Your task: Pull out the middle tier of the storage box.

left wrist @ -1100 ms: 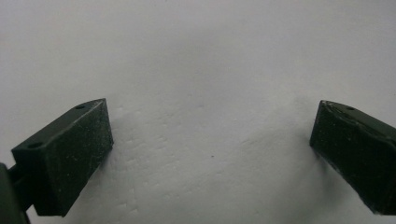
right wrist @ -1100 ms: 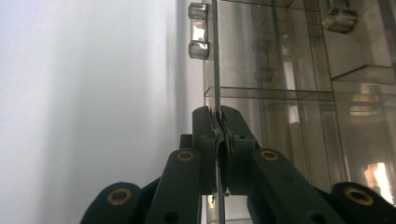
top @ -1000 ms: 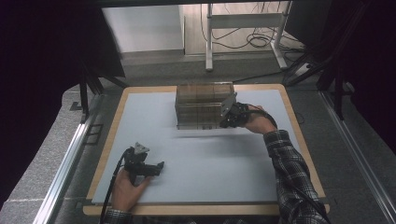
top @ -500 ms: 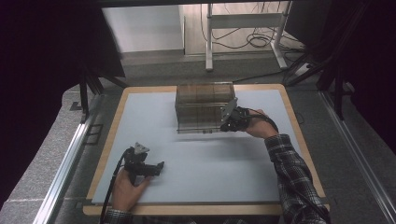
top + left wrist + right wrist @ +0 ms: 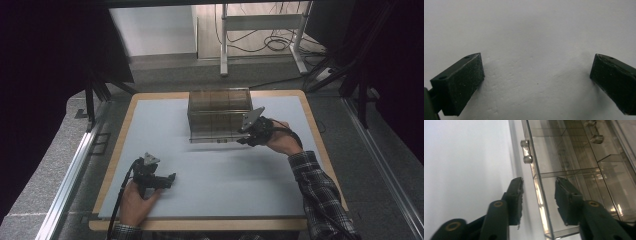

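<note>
Now the right gripper (image 5: 248, 135) is letting go of the clear box (image 5: 218, 114) at twelve o'clock on the surface (image 5: 220, 175); its jaws, just opening, straddle the front wall without pinching. Next, probably back away. Left gripper (image 5: 167, 178) rests at seven o'clock, jaws spread.

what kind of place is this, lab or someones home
Most likely a lab or recording workspace: a bare white table edged by metal rails, loose cables on the floor behind, and a hand-held gripper in use.
</note>
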Demonstrator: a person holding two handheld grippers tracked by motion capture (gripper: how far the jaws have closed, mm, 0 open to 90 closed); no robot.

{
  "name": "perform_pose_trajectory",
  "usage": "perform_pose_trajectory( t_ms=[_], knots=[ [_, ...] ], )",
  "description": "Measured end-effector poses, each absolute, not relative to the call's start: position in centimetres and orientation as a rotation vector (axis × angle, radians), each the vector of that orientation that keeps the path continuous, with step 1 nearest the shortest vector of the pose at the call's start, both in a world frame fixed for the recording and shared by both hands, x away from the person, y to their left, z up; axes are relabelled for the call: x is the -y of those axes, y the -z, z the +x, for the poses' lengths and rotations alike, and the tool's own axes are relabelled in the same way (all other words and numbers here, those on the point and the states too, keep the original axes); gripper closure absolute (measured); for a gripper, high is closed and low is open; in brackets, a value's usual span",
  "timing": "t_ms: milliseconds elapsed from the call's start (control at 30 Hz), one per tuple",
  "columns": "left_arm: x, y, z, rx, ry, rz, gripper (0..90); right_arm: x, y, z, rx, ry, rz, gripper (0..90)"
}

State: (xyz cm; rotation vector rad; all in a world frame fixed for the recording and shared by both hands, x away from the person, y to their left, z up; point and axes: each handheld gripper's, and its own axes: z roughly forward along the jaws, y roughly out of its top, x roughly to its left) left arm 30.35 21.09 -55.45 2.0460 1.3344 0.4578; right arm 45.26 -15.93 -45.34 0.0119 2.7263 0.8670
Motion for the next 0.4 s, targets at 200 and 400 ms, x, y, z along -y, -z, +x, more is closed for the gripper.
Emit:
perform_pose_trajectory(
  t_ms=[200, 400],
  knots=[
    [-21.1, 55.4, 30.4, -1.335, -0.458, 2.046, 0.0, 16.9, 45.5, 43.6, -2.685, -0.911, 0.11, 47.9],
    [-21.1, 55.4, 30.4, -1.334, -0.457, 2.047, 0.0, 17.6, 46.1, 42.4, -2.667, -0.924, 0.162, 41.8]
  ],
)
